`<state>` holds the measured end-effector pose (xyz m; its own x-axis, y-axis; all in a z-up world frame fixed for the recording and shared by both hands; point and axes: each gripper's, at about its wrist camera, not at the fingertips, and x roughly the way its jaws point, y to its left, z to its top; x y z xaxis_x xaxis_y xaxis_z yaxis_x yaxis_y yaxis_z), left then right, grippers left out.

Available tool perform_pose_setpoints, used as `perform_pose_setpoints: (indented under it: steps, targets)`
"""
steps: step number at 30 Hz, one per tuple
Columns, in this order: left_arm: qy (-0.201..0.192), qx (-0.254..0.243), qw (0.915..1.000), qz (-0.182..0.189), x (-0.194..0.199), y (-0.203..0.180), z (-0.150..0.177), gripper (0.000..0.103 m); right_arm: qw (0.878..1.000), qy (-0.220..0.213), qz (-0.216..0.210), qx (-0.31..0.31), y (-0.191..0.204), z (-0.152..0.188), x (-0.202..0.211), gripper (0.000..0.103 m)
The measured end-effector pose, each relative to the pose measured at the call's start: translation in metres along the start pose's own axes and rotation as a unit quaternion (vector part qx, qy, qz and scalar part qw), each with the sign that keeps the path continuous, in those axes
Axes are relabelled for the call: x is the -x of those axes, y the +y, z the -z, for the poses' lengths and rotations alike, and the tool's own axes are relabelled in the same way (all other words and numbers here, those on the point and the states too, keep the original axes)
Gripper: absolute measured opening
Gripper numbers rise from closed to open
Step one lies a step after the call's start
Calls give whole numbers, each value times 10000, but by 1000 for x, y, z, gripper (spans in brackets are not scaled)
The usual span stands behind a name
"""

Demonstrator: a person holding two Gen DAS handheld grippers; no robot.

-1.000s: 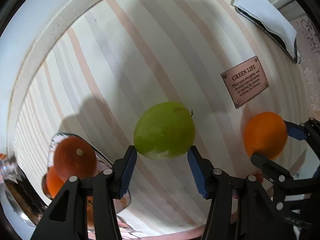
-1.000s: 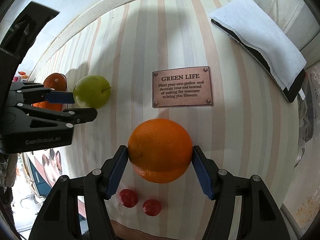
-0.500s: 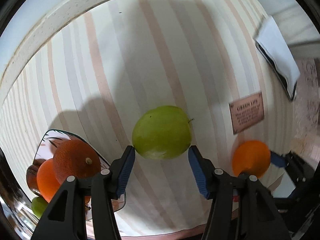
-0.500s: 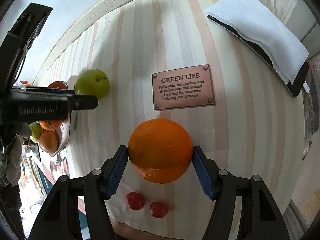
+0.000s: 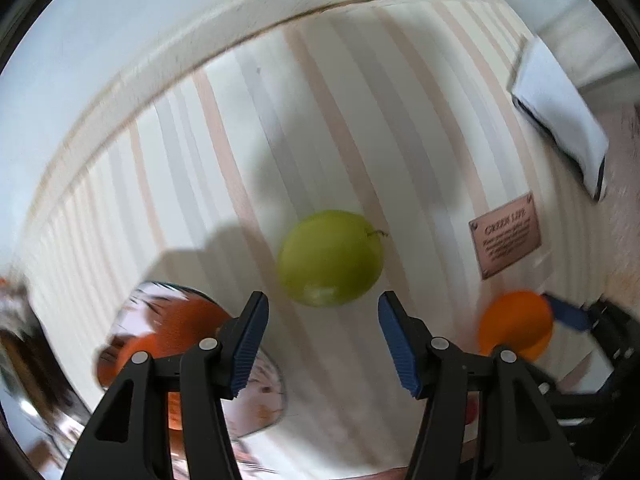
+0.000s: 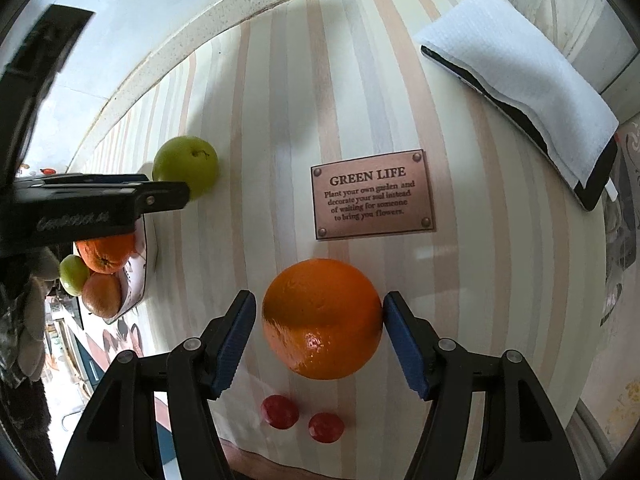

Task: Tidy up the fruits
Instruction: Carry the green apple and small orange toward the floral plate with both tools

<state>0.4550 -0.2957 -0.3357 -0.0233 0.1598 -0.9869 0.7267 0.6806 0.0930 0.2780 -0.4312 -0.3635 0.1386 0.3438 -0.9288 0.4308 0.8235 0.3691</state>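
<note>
A green apple (image 5: 330, 258) lies on the striped tablecloth just beyond my open left gripper (image 5: 323, 338); its fingers do not touch it. The apple also shows in the right wrist view (image 6: 186, 166). My right gripper (image 6: 319, 334) holds its fingers around an orange (image 6: 322, 322): the right pad touches it, the left pad stands a little off. A plate (image 6: 140, 268) at the left holds two oranges (image 6: 106, 254) and a small green fruit (image 6: 73, 274). The left view is blurred.
A copper "GREEN LIFE" plaque (image 6: 372, 194) lies beyond the orange. A white cloth on a dark tablet (image 6: 516, 80) lies at the far right. Two small red fruits (image 6: 280, 411) sit near the table's front edge. A white wall ledge borders the far side.
My left gripper has let go of the green apple and drawn back; the apple now rests on the cloth. My right gripper's left finger has come off the orange.
</note>
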Motion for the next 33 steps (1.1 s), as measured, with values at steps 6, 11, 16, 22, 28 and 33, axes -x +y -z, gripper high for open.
perform_pose_setpoints:
  steps: [6, 11, 16, 22, 28, 33]
  targets:
    - [58, -590, 9971, -472, 1, -29, -22, 55, 9999, 76, 45, -65, -4, 2, -6, 70]
    - [-4, -970, 9915, -868, -14, -46, -37, 60, 9998, 121, -7, -143, -9, 4, -9, 70]
    - [-235, -1093, 9879, -1079, -8, -50, -45, 50, 9998, 83, -49, -162, -11, 7, -11, 69]
    - [-481, -1137, 9865, -1076, 8, -64, -46, 42, 10000, -30, 81, 11, -4, 14, -8, 68]
    - [-600, -959, 9913, -676, 22, -59, -20, 27, 9999, -81, 0, 85, -1, 19, 0, 68]
    - [-689, -701, 9932, -631, 33, -55, -11, 29, 9999, -21, 51, 96, -3, 20, -3, 68]
